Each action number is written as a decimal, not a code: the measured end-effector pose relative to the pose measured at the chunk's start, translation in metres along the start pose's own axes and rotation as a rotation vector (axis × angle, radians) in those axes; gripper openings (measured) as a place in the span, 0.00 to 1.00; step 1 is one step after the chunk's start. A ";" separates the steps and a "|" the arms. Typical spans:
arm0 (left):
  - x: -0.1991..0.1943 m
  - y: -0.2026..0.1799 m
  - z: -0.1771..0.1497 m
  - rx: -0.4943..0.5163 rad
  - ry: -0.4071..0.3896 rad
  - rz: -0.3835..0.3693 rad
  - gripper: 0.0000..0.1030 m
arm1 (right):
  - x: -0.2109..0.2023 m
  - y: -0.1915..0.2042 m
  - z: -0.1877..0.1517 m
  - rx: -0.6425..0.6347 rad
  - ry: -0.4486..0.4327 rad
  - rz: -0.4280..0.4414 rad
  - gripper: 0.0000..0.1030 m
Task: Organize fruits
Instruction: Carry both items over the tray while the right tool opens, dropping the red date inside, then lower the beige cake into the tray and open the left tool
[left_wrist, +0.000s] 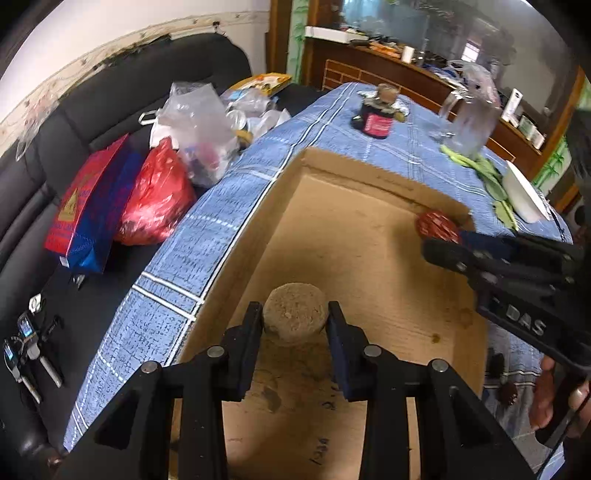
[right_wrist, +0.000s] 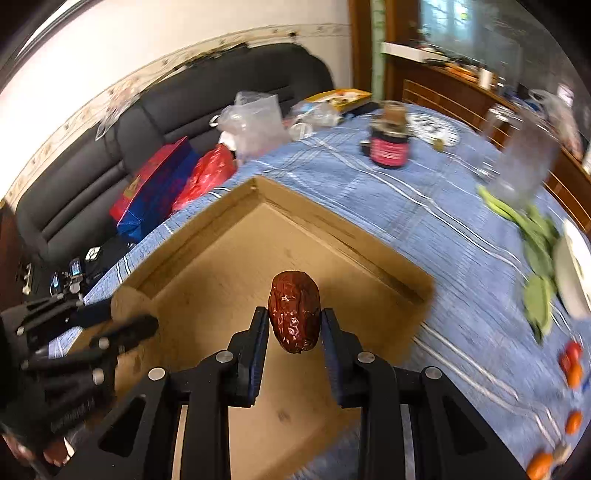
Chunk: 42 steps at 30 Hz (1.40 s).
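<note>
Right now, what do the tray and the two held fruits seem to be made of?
Tray: plain brown cardboard, matte, stained floor, raw folded edges.
Fruit in left gripper: tan, rough, matte skin; possibly a longan.
Fruit in right gripper: dried red date, wrinkled, slightly glossy skin.

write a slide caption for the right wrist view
Right gripper holds a wrinkled red date above the open cardboard box.

Fruits at the cardboard tray

A round tan kiwi (left_wrist: 295, 319) hangs above the tray (left_wrist: 354, 229) floor; a wrinkled dark-red date (right_wrist: 294, 316) stands upright over it; small orange fruits (right_wrist: 574, 422) lie on the bench at 4 o'clock.
</note>
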<state>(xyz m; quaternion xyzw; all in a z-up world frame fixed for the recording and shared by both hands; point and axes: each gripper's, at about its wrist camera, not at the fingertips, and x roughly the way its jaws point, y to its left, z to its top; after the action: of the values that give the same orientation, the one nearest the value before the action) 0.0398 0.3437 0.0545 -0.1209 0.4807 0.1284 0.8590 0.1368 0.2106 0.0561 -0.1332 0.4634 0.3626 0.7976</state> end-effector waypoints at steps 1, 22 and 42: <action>0.005 0.003 -0.001 -0.010 0.009 0.003 0.33 | 0.008 0.004 0.004 -0.016 0.009 0.014 0.30; 0.040 0.011 0.011 -0.051 0.038 0.041 0.33 | 0.072 -0.002 0.037 -0.055 0.100 0.026 0.30; 0.005 -0.001 -0.010 -0.030 0.023 0.090 0.52 | 0.010 -0.010 0.006 -0.024 0.054 -0.013 0.39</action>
<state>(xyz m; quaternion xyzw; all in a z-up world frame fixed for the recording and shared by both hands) 0.0345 0.3396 0.0454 -0.1136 0.4935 0.1728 0.8448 0.1503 0.2116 0.0492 -0.1553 0.4794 0.3590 0.7856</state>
